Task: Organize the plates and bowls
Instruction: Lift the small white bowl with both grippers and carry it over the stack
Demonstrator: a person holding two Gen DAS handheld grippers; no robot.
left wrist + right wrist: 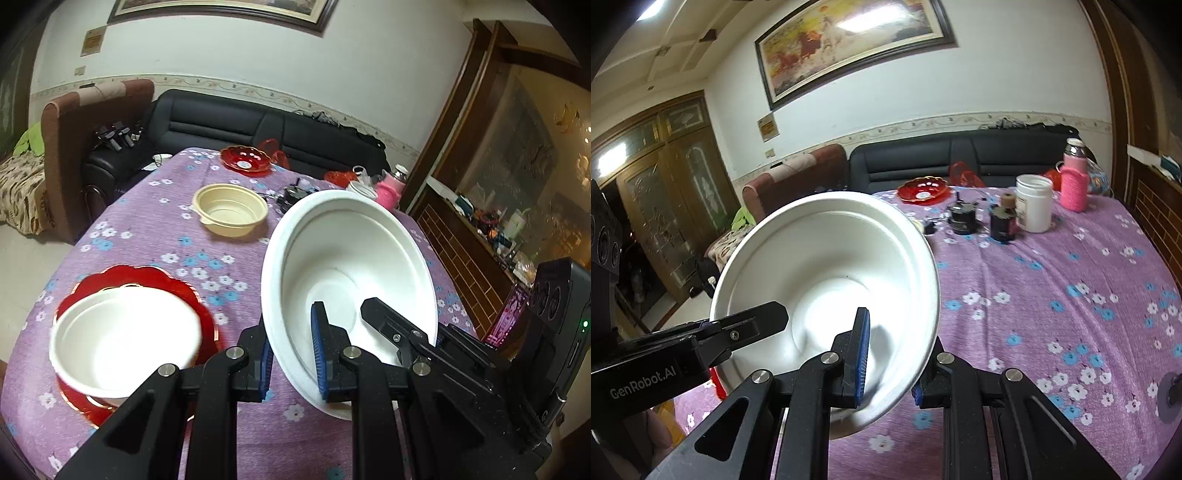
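Note:
A large white bowl (351, 273) is held tilted above the purple flowered tablecloth (147, 229), gripped from both sides. My left gripper (293, 354) is shut on its left rim. My right gripper (890, 363) is shut on its right rim; the bowl fills the right wrist view (827, 288), and the right gripper's finger (391, 325) shows in the left wrist view. A second white bowl (122, 339) sits on a red scalloped plate (147, 280) at the near left. A beige bowl (231, 212) stands mid-table. A red glass dish (245, 158) is at the far edge.
A white jar (1034, 206), a pink-sleeved bottle (1073, 181) and small dark items (964, 218) stand at the far right of the table. A black sofa (236, 125) and a brown armchair (74, 122) lie behind. A wooden cabinet (476, 240) is at the right.

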